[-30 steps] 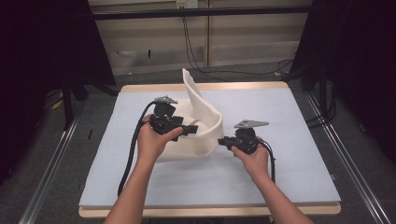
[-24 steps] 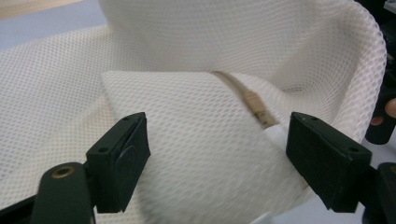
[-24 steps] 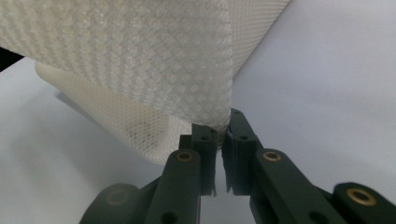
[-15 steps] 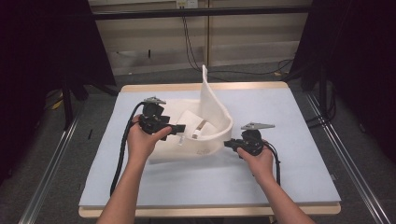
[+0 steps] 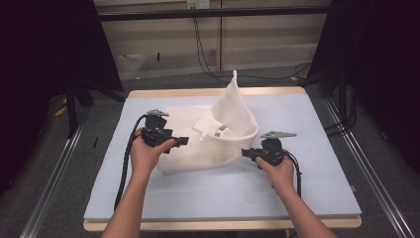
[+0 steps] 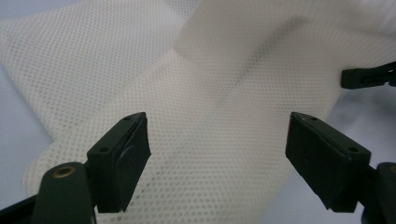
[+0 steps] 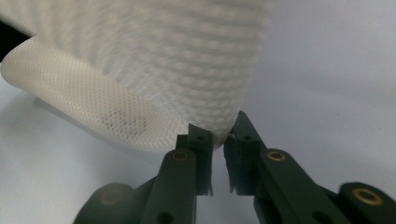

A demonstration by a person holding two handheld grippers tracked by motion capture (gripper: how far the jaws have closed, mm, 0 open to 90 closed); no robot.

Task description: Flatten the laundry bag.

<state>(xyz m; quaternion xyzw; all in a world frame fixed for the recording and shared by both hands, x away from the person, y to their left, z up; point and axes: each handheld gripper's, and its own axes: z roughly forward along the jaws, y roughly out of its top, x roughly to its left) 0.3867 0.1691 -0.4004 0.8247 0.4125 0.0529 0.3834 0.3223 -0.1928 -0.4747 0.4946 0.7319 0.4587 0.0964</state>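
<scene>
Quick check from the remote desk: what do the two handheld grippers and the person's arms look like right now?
Both grippers, left gripper and right gripper, are black, each topped by a grey three-cornered plate and trailing a black cable. Blocky black jaws; brass-coloured fittings on the links. Forearms are bare, no sleeves or gloves visible.

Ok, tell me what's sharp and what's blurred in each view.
High view: evenly lit, dark at the sides, mesh cloth soft but readable. Left gripper view: jaws crisp, weave sharp nearby, blurring toward the top. Right gripper view: jaws and near fold sharp, cloth above smeared.
</scene>
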